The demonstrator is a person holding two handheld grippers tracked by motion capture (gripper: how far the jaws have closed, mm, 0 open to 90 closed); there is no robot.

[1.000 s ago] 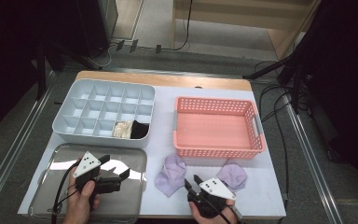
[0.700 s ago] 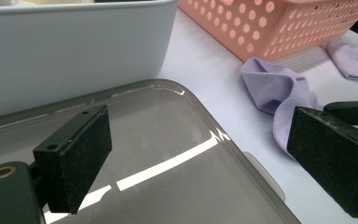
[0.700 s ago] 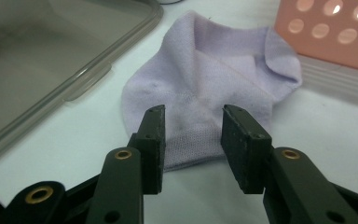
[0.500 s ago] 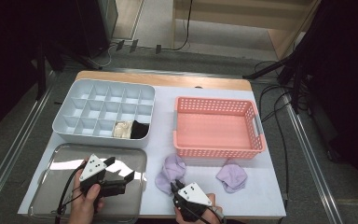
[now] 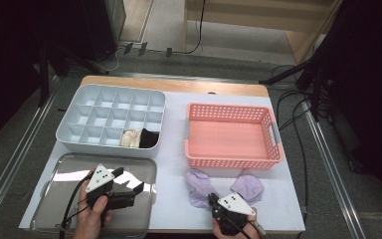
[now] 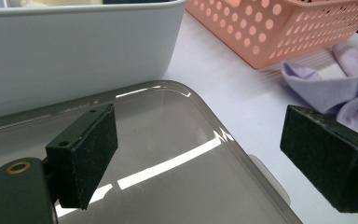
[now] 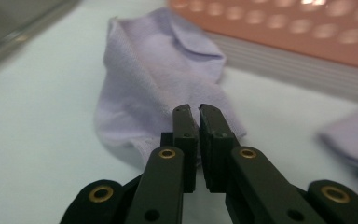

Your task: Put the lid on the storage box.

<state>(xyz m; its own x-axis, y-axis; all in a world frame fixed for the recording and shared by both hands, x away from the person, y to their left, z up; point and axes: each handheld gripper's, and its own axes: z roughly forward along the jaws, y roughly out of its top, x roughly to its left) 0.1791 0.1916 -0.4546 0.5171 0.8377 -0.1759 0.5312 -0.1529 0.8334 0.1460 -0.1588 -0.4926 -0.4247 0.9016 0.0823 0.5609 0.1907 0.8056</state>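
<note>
The left gripper (image 5: 129,191) is hovering wide open over the clear tray (image 5: 49,172), well apart from the socks. Rightward on the tabletop (image 5: 171,199), the nearer purple sock (image 5: 199,186) is lying just ahead of the right gripper (image 5: 212,199), its length running away toward the pink basket (image 5: 231,137). That gripper's jaws have just been closing and are pinching the sock's near edge.
</note>
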